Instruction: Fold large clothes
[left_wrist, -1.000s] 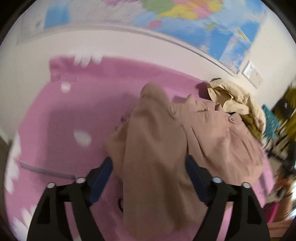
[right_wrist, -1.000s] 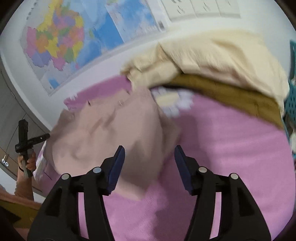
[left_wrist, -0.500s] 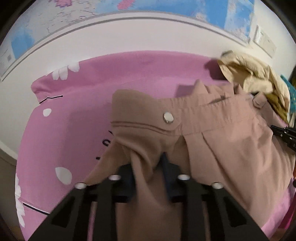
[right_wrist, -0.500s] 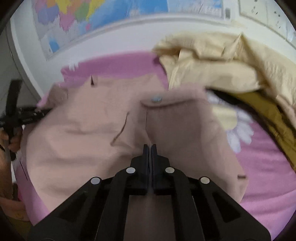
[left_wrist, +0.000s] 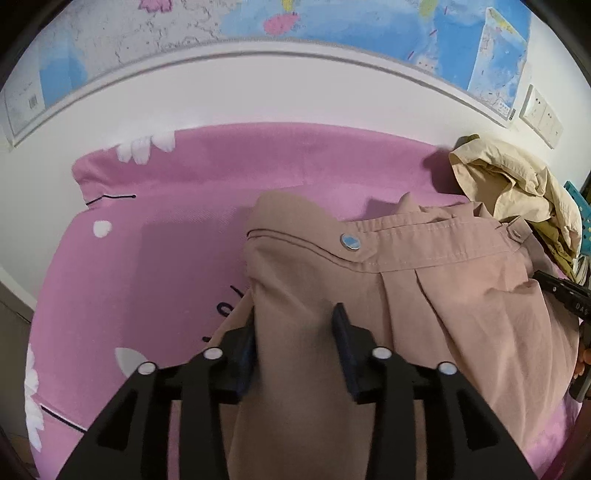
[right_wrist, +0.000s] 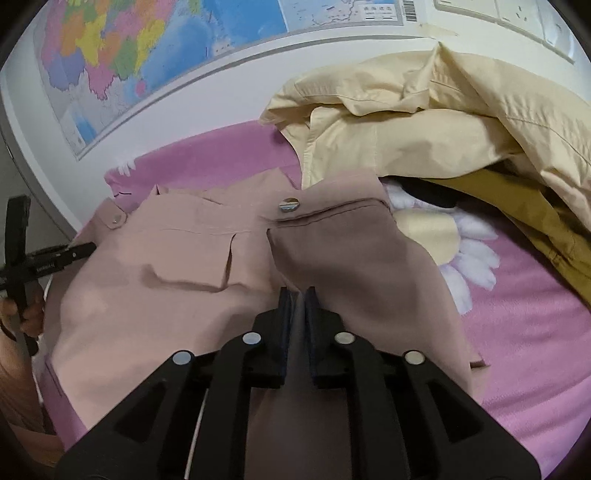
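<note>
With your left gripper (left_wrist: 295, 343) opening around a slack fold and your right gripper (right_wrist: 297, 310) easing its pinch, the pink-beige jacket (left_wrist: 424, 295) lies spread on the pink bedspread (left_wrist: 166, 240) toward twelve o'clock; next, regrip for a fold.

One pink-beige garment (left_wrist: 424, 295), two snap buttons (left_wrist: 350, 241) (left_wrist: 516, 232), one cream garment (right_wrist: 424, 122), one mustard garment (right_wrist: 517, 199), one wall map (right_wrist: 147, 48).
</note>
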